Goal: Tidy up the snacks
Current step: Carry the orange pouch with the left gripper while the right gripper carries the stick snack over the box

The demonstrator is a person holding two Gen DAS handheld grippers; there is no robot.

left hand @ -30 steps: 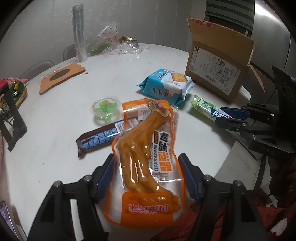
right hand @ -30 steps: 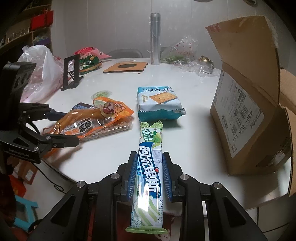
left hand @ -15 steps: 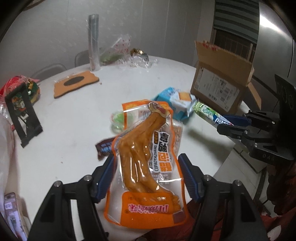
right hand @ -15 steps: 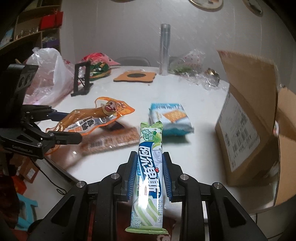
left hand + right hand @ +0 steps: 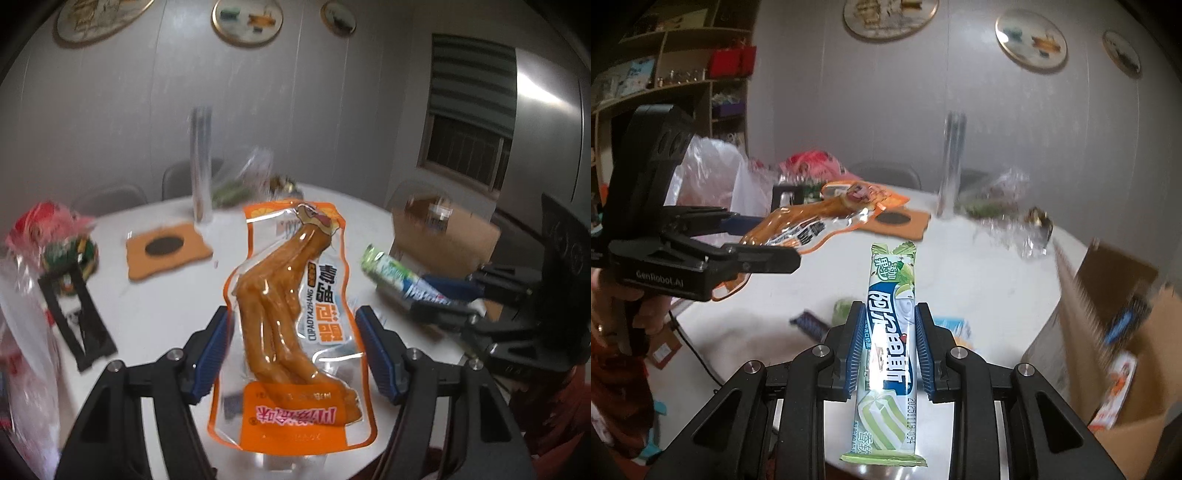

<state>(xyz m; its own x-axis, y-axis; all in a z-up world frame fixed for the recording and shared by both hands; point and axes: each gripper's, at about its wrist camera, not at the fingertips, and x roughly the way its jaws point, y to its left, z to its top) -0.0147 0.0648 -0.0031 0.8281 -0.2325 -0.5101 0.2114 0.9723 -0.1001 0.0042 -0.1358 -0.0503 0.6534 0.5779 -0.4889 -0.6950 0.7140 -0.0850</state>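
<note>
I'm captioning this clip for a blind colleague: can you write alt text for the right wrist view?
The right gripper holds a green and white candy stick pack between shut jaws, above a white round table. On the left, the left gripper holds an orange chicken-foot snack pouch; an open cardboard box stands on the right.

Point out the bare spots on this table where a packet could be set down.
The widest bare stretch of the white table lies between the orange mat and the cardboard box. Another strip runs between that mat and the black stand. The far edge is crowded with the foil roll and crumpled wrappers; the near edge holds small snacks.
</note>
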